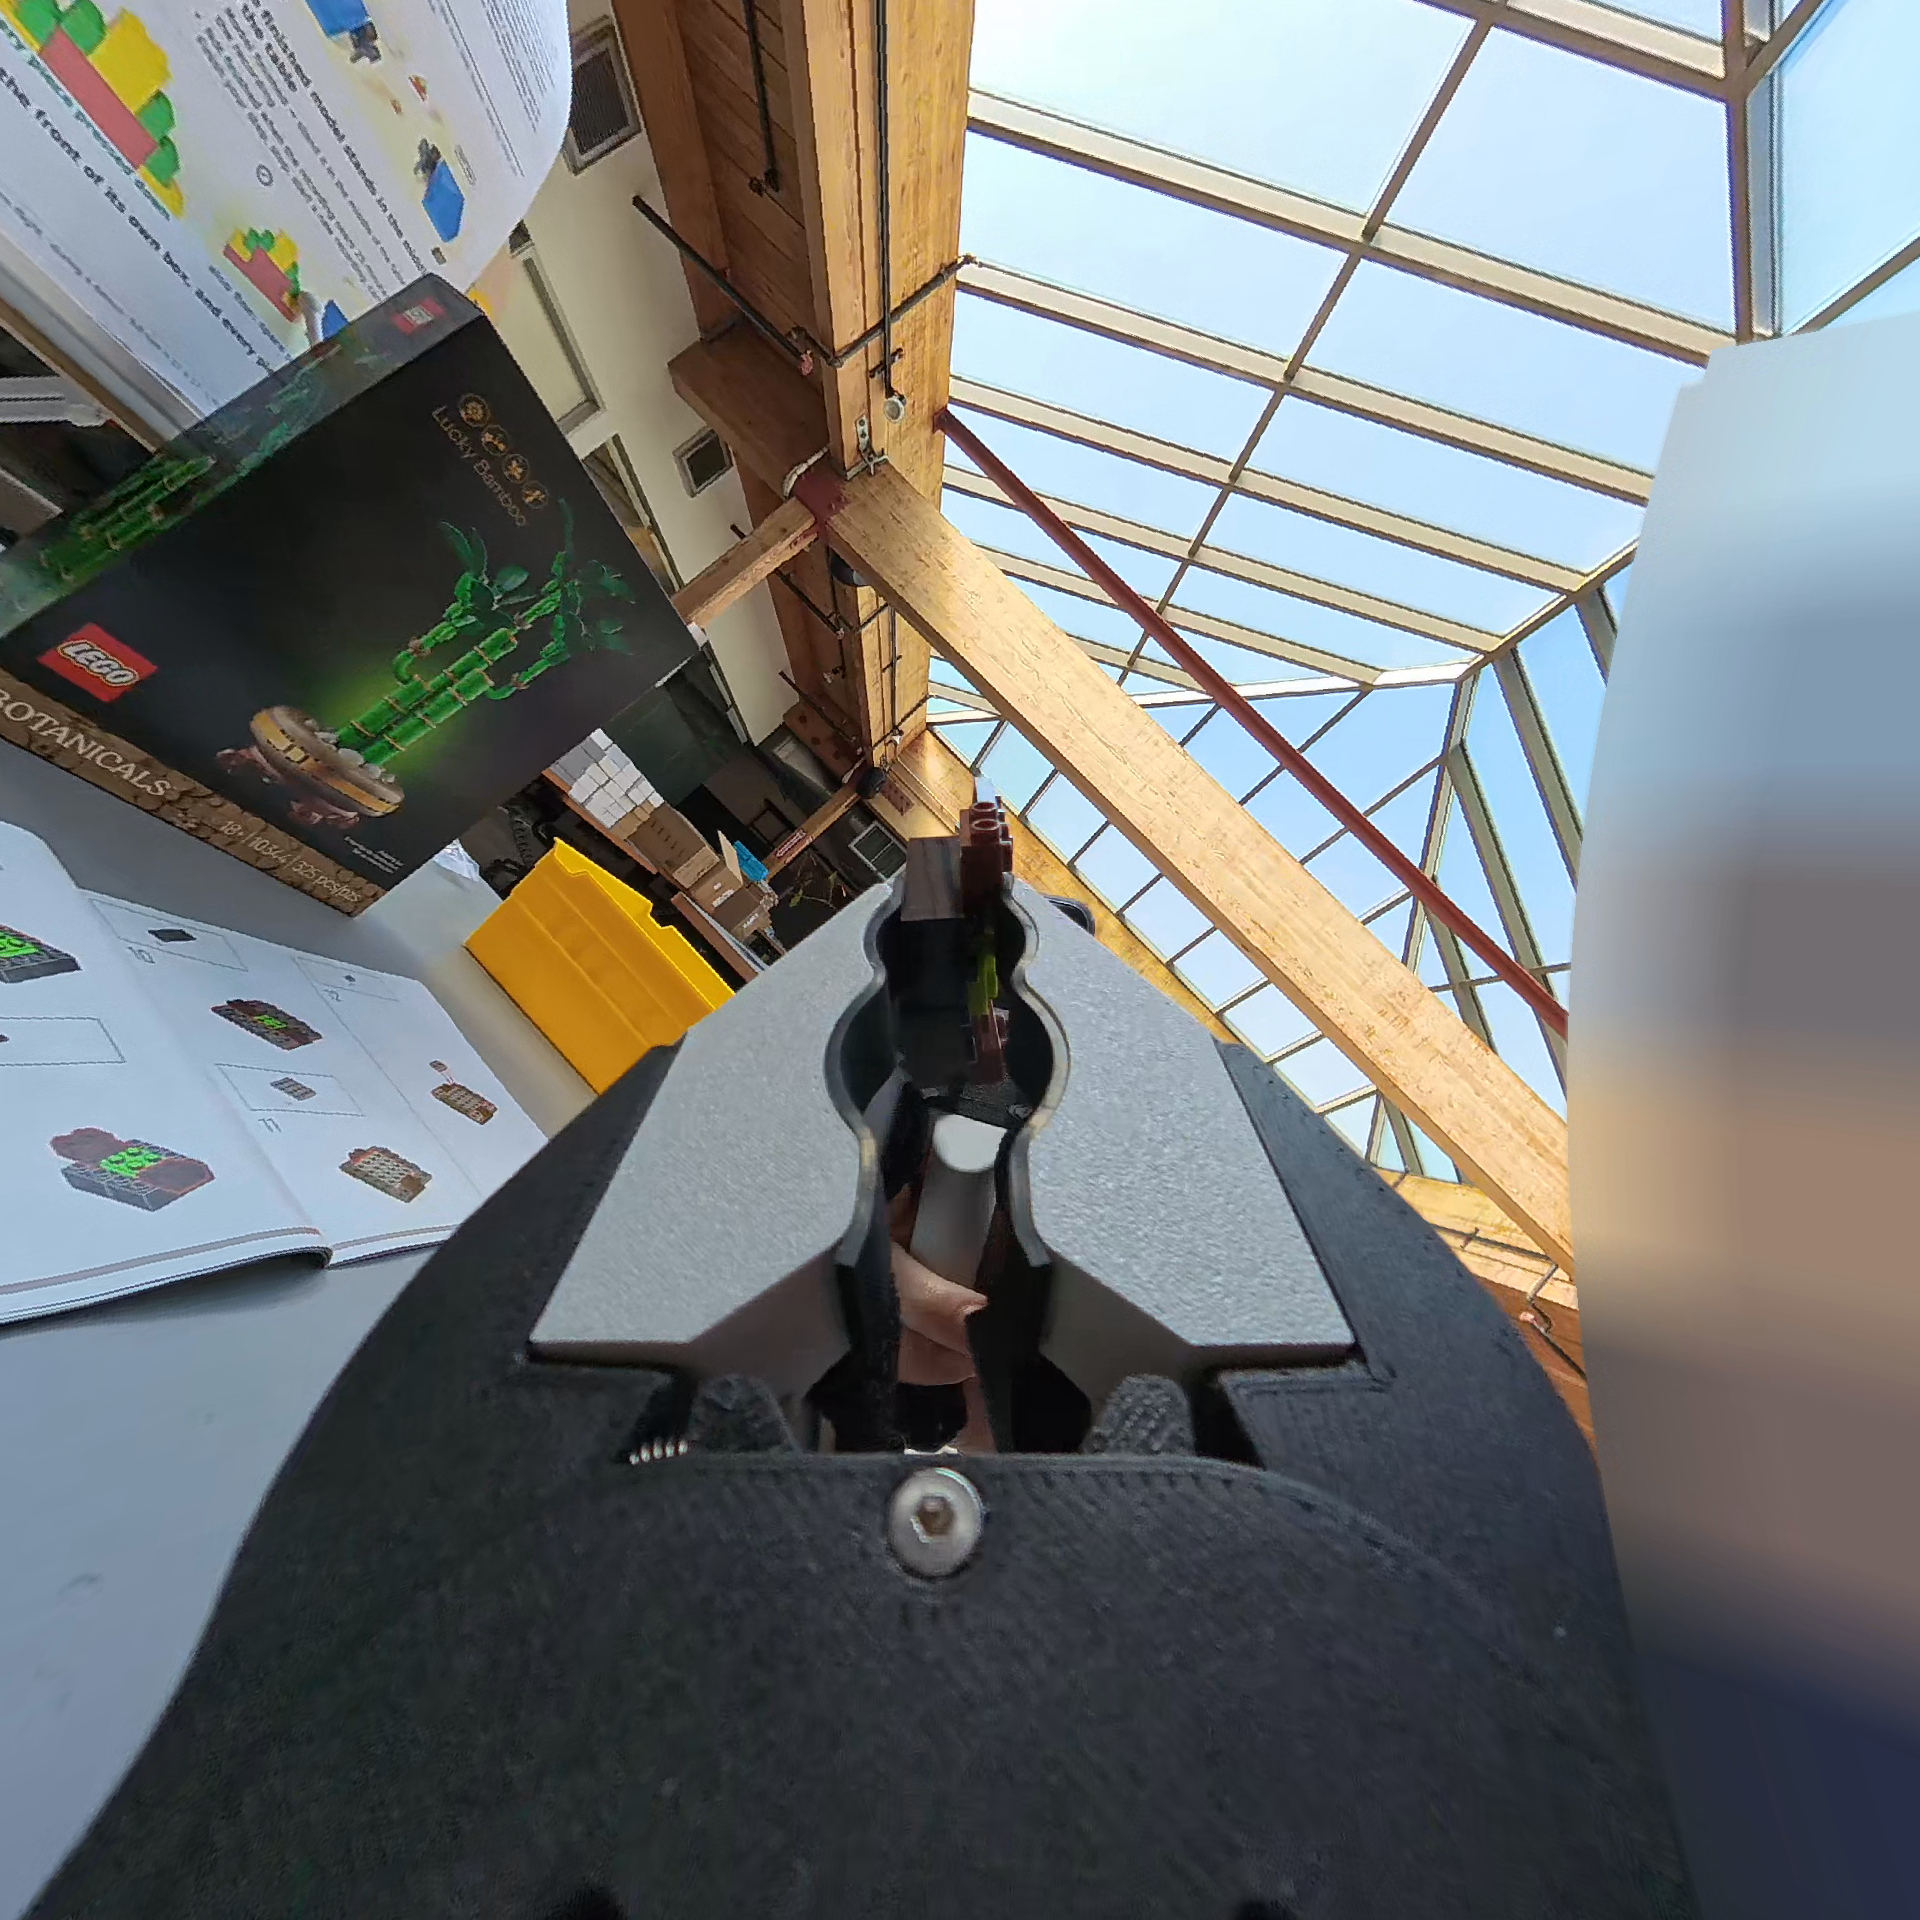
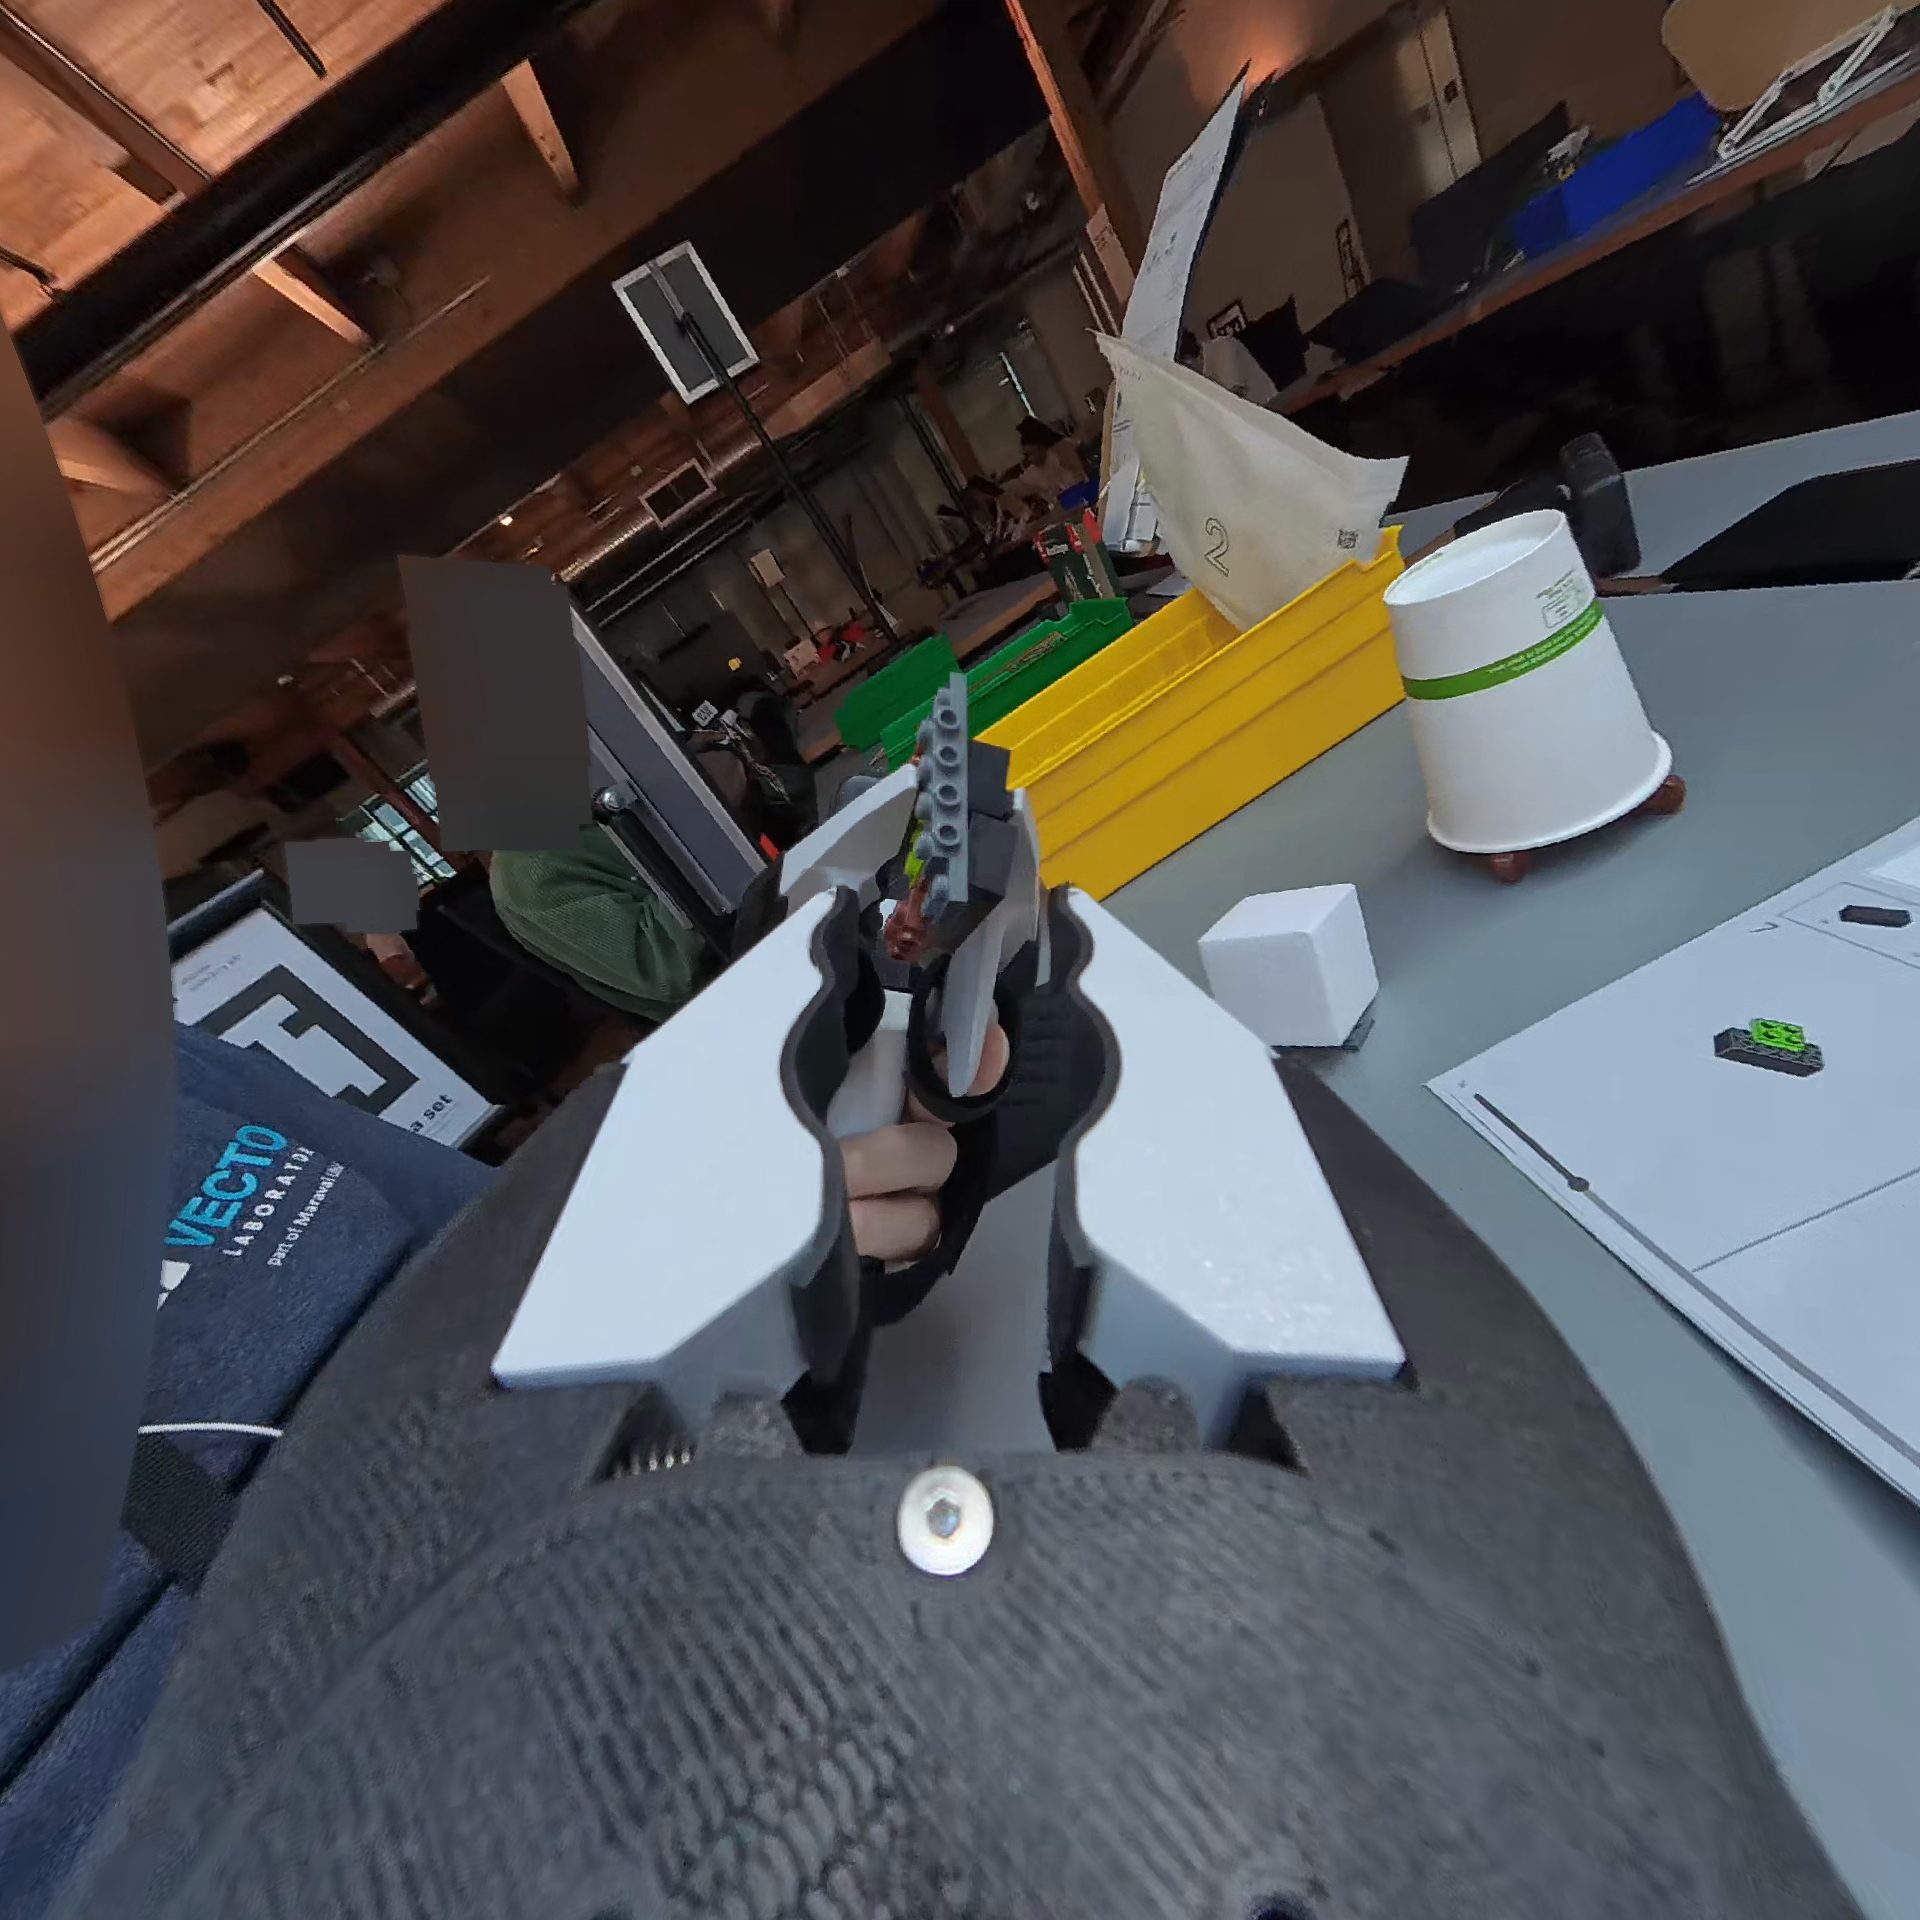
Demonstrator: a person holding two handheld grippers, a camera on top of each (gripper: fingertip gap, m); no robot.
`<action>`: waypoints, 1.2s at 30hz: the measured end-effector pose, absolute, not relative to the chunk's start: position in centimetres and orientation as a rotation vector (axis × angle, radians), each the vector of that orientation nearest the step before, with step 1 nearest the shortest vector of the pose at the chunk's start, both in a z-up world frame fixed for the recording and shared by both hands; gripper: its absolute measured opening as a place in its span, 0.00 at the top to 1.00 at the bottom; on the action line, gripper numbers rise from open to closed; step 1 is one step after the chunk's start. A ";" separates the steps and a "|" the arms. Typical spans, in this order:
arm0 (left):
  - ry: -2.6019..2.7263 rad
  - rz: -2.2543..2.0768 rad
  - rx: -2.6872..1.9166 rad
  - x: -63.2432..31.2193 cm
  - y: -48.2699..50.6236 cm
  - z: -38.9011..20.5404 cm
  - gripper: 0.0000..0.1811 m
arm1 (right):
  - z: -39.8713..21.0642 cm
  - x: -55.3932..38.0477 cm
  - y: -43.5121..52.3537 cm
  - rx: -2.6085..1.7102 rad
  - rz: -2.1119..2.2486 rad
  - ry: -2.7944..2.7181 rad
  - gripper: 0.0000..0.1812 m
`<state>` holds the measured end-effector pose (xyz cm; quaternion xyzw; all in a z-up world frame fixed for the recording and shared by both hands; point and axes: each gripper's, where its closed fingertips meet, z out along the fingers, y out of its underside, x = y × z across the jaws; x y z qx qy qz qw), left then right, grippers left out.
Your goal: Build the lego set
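Pointing steeply upward, the left gripper [image 1: 951, 935] is clamped on the lego assembly [image 1: 982, 862], a small stack of black, brown and lime pieces held in the air between both tools. The right gripper [image 2: 951, 914] has its fingers narrowly parted around the same assembly [image 2: 951, 821]; whether they touch it cannot be determined. On the grey desk [image 2: 1558, 956] stand a yellow bin [image 2: 1195, 707], an inverted paper cup [image 2: 1517, 686], a white cube [image 2: 1288, 961], an open instruction booklet [image 1: 208, 1091] and the set box [image 1: 343, 623].
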<state>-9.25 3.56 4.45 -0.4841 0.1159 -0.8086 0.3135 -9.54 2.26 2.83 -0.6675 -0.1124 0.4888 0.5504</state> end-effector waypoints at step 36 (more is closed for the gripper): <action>0.319 -2.135 -1.505 -7.0 3.4 1.8 0.93 | 0.6 -9.1 3.1 -1.602 1.518 -0.018 0.92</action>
